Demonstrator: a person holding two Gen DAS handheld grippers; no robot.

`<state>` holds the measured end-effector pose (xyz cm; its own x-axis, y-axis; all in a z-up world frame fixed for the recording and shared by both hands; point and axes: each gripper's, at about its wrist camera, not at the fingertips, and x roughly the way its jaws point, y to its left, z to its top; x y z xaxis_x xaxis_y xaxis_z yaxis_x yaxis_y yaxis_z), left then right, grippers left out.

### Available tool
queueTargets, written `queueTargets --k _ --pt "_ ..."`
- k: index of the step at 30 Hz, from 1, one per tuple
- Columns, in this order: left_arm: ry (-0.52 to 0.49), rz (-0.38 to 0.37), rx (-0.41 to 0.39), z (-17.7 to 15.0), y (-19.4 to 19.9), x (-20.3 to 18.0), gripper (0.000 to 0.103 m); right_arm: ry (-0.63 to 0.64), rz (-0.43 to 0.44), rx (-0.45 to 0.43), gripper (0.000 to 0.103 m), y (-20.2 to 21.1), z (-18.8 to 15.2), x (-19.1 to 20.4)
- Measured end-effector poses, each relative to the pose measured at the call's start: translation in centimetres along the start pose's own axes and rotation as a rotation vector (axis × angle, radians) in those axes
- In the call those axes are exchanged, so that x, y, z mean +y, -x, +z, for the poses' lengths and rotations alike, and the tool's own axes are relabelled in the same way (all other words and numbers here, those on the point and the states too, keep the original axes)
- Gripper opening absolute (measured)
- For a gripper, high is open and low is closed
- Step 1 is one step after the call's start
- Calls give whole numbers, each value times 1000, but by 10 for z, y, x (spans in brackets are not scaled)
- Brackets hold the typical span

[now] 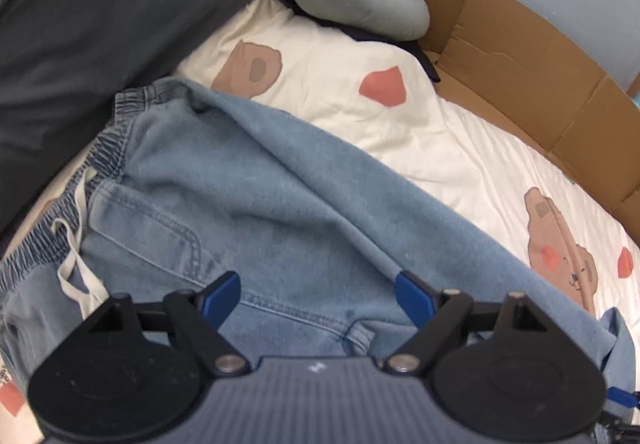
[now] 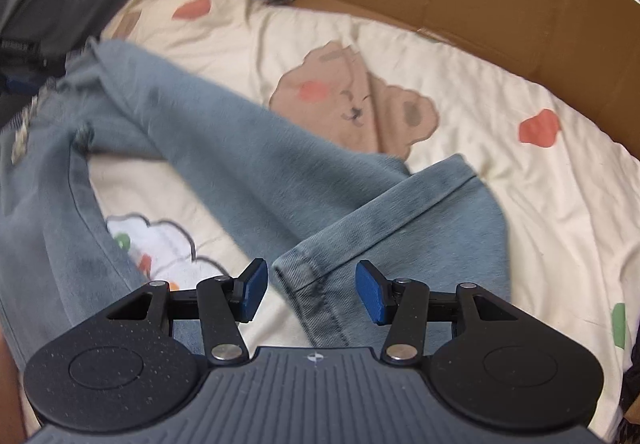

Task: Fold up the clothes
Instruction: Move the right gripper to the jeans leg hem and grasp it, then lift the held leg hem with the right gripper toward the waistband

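Jaws, both mine: left gripper [image 1: 318, 294] spread wide above the seat of the jeans [image 1: 240, 204], nothing gripped; right gripper [image 2: 311, 290] about half open, astride the hem [image 2: 316, 276] of one leg, pads clear of the cloth. Jeans: lying rumpled on the bear-print quilt [image 1: 440, 140], waistband [image 1: 108, 140] toward the grey pillow [image 1: 100, 4], legs splayed apart with quilt showing between them. Risks, as I judge: right pinching one denim layer so the leg twists; left bunching quilt; cardboard [image 2: 480, 4] beyond snagging a swung leg.
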<state>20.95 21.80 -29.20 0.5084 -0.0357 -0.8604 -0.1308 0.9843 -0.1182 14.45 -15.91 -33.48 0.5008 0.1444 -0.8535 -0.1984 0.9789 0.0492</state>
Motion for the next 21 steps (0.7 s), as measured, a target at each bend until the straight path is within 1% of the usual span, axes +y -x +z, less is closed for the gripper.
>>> queueTargets --k 4,7,9,10,11,12,13,14,17,21 --pt "-5 -7 -4 -2 0 -1 86 11 -26 30 60 -13 -2 7" --pt "24 -25 -7 -3 -1 1 87 8 -44 35 60 -18 0 8" --pt "21 -24 2 -4 -4 1 87 20 -61 28 59 -19 1 9" --pt "14 -20 10 -5 -5 0 87 23 -66 24 50 -20 2 9" --pt "10 -18 14 -5 -6 -1 87 17 -62 23 37 -18 3 8" --pt "9 -20 13 -5 -6 -1 87 5 -50 24 33 -15 4 5" --pt "11 -24 11 -6 -6 -1 87 -7 -38 26 16 -12 5 3" --pt "13 -28 9 -6 -6 -2 87 -14 -34 21 11 -7 6 0" --pt "13 -37 7 -6 -9 -6 87 -33 -42 -10 9 13 8 -12" --pt "2 -51 3 -7 -9 -12 87 -129 -85 -64 8 43 11 -41"
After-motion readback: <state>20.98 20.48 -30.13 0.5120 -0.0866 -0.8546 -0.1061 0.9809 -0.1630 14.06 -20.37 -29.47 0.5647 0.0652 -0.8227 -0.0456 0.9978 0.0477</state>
